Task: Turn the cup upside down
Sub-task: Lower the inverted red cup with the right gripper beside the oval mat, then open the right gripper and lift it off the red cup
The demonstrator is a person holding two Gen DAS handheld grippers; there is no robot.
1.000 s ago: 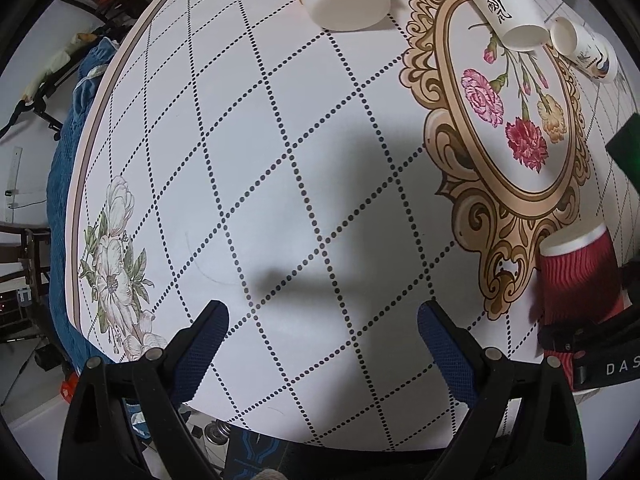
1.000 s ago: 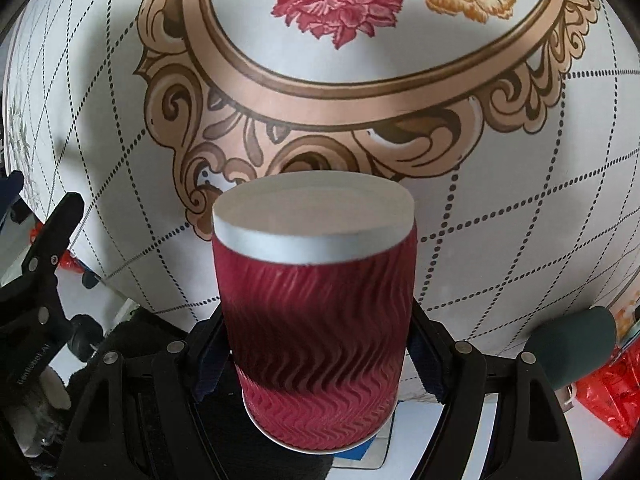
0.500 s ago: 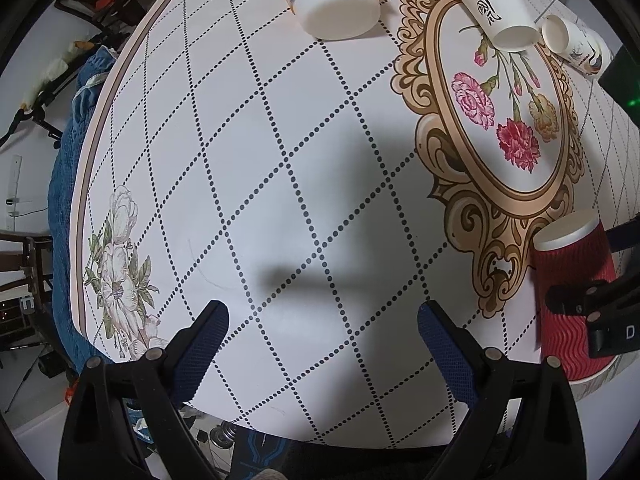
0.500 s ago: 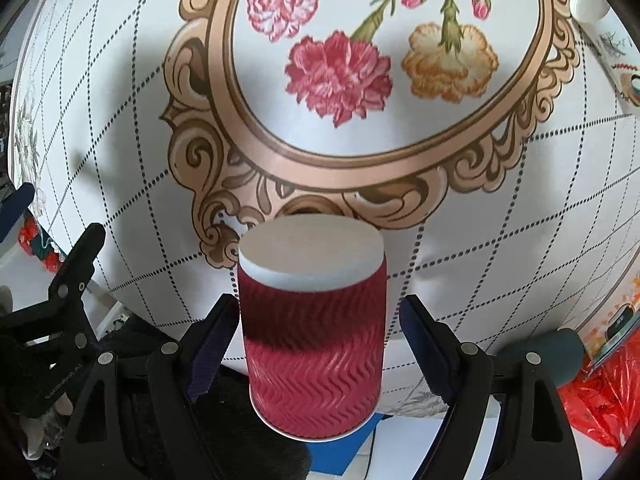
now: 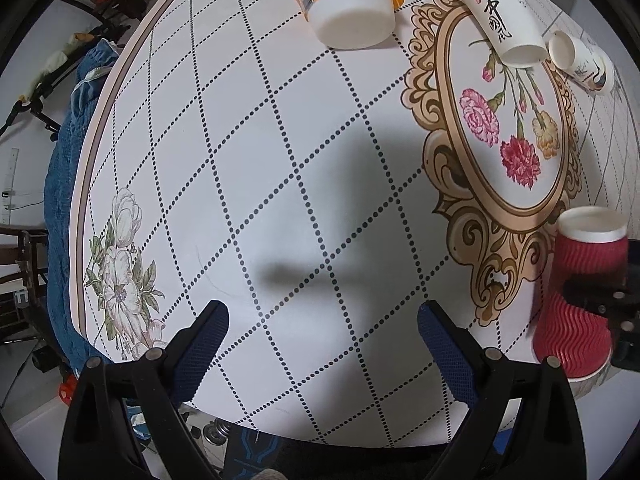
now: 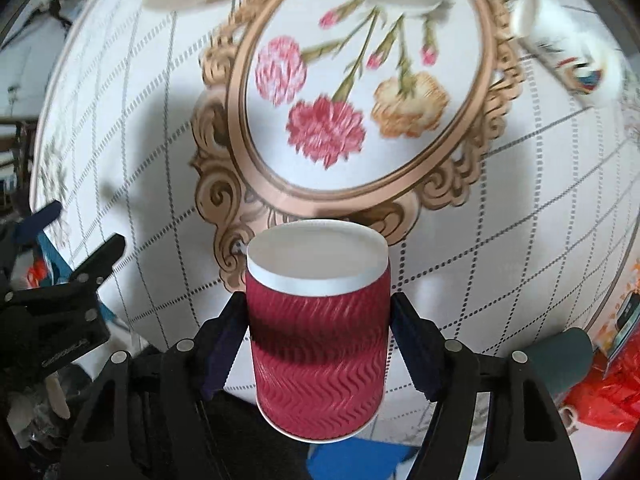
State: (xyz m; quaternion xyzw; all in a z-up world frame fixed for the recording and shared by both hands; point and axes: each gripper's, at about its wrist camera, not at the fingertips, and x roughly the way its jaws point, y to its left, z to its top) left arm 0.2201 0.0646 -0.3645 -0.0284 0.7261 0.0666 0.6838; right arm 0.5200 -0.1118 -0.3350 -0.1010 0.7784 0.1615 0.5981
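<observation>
A red ribbed paper cup point(image 6: 318, 332) stands upside down at the table's near edge, its white base up and its wide rim down. My right gripper point(image 6: 318, 320) has a finger on each side of it, close to its wall with a narrow gap, and looks open. The cup also shows at the right of the left wrist view point(image 5: 580, 296), with the right gripper partly in front of it. My left gripper point(image 5: 320, 344) is open and empty above the table's near edge.
An orange and white tub point(image 5: 348, 4) lies at the far side. A white paper cup with black writing point(image 5: 504, 20) and a small printed cup point(image 5: 580, 62) lie on their sides beyond the flower oval point(image 5: 512, 132). Blue cloth point(image 5: 60, 200) hangs at the left edge.
The right gripper's jaws have opened off the red cup and the gripper has drawn back and up. The cup now stands on the table. The left gripper has hardly moved.
</observation>
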